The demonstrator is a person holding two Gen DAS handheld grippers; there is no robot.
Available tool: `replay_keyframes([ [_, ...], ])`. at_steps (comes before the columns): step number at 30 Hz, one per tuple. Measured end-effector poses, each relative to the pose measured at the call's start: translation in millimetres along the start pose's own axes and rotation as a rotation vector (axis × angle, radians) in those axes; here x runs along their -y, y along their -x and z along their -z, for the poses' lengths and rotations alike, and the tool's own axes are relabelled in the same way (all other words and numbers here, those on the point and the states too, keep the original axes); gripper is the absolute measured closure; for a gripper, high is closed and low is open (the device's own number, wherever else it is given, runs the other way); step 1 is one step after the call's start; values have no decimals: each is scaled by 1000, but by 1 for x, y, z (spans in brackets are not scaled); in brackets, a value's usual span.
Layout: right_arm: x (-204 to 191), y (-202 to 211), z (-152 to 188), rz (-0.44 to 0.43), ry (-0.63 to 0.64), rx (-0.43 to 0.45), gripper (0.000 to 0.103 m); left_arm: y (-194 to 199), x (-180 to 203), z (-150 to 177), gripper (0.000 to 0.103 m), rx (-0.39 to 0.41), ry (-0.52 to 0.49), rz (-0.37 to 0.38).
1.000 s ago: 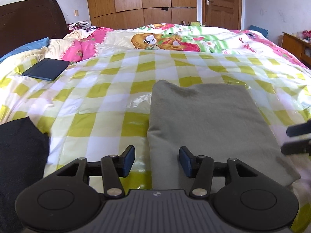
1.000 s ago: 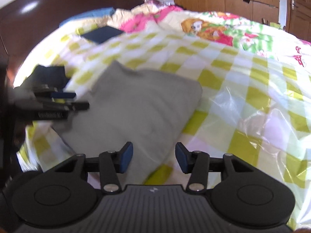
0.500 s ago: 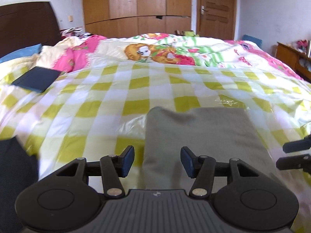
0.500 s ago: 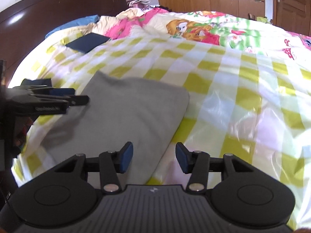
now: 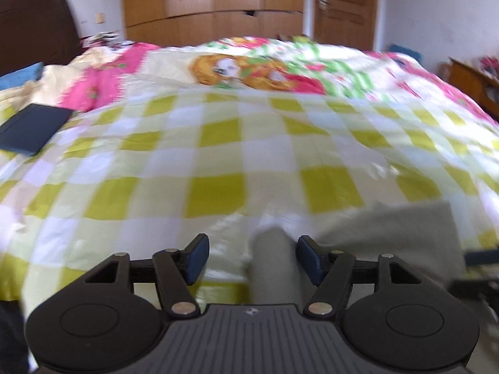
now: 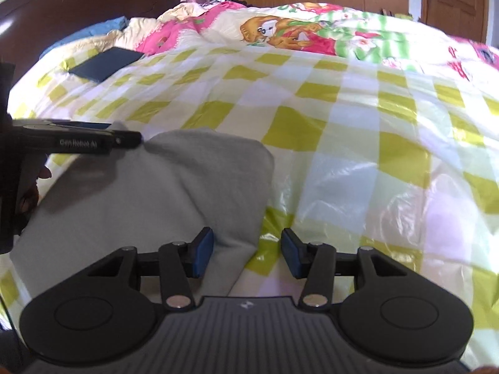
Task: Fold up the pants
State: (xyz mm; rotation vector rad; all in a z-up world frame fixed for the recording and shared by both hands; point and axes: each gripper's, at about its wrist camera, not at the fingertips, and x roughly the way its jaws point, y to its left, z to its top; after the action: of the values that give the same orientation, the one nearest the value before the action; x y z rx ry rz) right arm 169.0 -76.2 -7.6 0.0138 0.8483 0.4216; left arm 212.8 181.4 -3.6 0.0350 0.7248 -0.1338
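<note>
Pants: the folded grey soft-fabric pants [image 6: 162,187] lie flat on the bed, on the yellow-and-white checked bedspread [image 6: 312,118], at its near edge; in the left wrist view they [image 5: 389,233] are blurred and sit low and to the right.
Left claw: the black two-finger left claw with blue pads [image 5: 251,260] is spread wide, holding nothing; the far left corner of the pants shows between its fingers. In the right wrist view it [image 6: 124,138] reaches in from the left, its tip at that same corner; whether it touches the cloth cannot be told.
Right claw: the black two-finger right claw with blue pads [image 6: 247,257] is spread, holding nothing; the right edge of the pants lies between its fingers, just beside the left pad.
Book: a dark blue flat rectangular book-like thing [image 6: 106,64] lies on the bedspread, well beyond the pants and to their left.
Quilt: a pink, green and white cartoon-print quilt [image 5: 255,68] covers the bed beyond the pants.
Headboard: a dark brown wooden headboard [image 6: 78,9] stands far left of the pants.
Wardrobe: a light brown wooden wardrobe [image 5: 212,3] stands behind the bed, far beyond the pants.
</note>
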Motion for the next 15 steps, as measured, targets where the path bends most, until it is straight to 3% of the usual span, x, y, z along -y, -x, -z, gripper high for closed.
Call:
replay_keyframes([
  [4,1,1,-3,-52,-48,-5,53,7,-45,2,26,0,221,-18],
  [7,7,0,-4,-151,-142,-25,52,23,-48,13,34,1,211,-124],
  [9,6,-5,-3,-179,-154,-45,51,43,-43,25,33,31,200,-79],
  [11,3,-12,-2,-181,-146,-52,57,56,-35,37,32,29,185,-39],
  [13,7,-15,-5,-173,-163,-60,80,65,-28,48,32,24,175,-29],
  [15,16,-15,-6,-192,-213,-77,88,74,-29,56,32,25,217,-9],
])
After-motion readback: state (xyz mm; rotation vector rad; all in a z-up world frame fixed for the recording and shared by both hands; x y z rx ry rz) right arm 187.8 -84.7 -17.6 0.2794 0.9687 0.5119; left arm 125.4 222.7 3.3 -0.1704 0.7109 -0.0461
